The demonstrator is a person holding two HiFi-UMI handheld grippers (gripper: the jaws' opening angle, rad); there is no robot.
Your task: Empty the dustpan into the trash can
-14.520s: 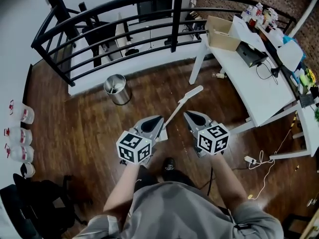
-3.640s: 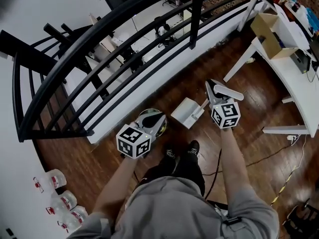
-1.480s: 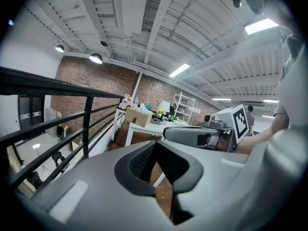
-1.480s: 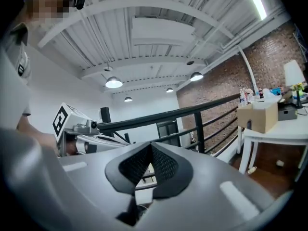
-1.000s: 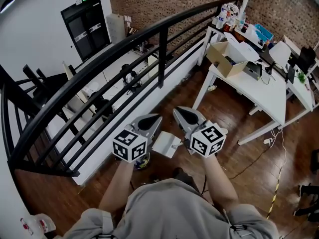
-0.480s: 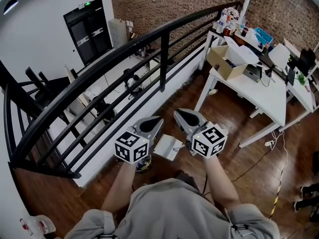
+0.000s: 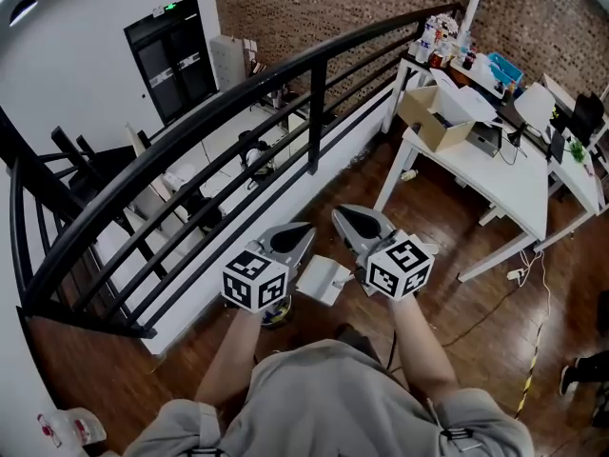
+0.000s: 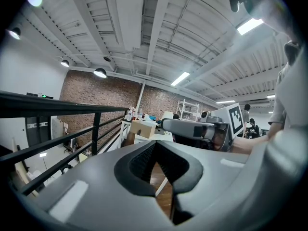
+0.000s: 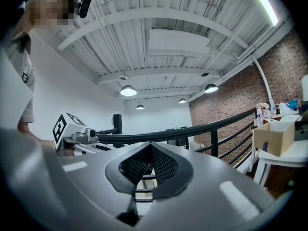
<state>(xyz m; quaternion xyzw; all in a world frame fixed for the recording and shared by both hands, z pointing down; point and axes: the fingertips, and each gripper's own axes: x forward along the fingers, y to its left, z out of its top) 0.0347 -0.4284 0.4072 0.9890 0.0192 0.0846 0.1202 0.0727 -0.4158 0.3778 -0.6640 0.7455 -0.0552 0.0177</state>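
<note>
Two claws: left gripper (image 8: 155, 146) and right gripper (image 9: 151, 147) are clenched, with nothing between their jaws.
Head view only: dustpan (image 7: 322, 280) sits just beside the trash can (image 7: 276, 316), between both grippers.

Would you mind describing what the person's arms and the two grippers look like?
Both the left gripper and right gripper have smooth grey shells, a black textured lining inside the jaws, and a white cube with black square markers at the back. The person wears a grey short-sleeved shirt, forearms bare.
</note>
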